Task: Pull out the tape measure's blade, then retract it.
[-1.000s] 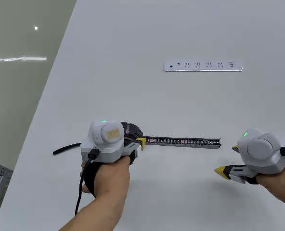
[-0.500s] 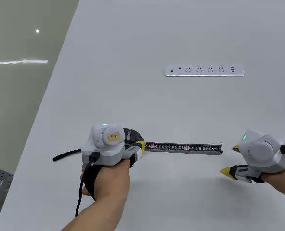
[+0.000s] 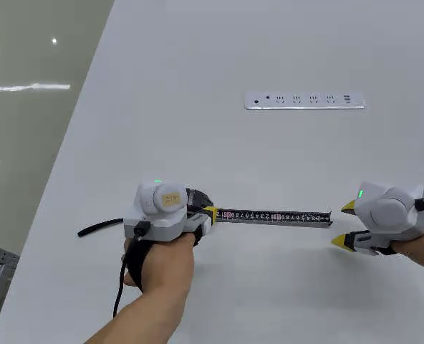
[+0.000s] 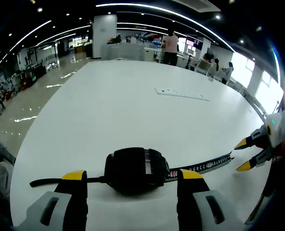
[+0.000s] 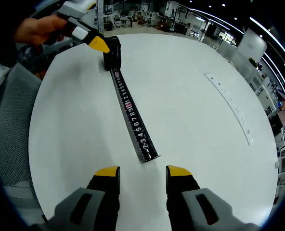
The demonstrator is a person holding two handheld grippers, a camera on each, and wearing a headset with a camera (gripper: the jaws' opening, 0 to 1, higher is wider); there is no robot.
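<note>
On the white surface [image 3: 198, 72], the black tape measure's [image 5: 112, 53] numbered blade [image 5: 135, 120] lies pulled out. The left gripper's [image 4: 133, 175] jaws stand apart flanking it. The right gripper's [image 5: 143, 172] jaws gape near the blade's end, so retraction apparently remains.

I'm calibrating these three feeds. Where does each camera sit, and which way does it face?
Head view: on the headset, facing down at the white table; left hand and right hand show.
Left gripper view: on the left gripper, facing the black tape measure case between its yellow-tipped jaws.
Right gripper view: on the right gripper, facing the extended blade beyond its jaws.
Shared: both gripper views show the opposite gripper.
</note>
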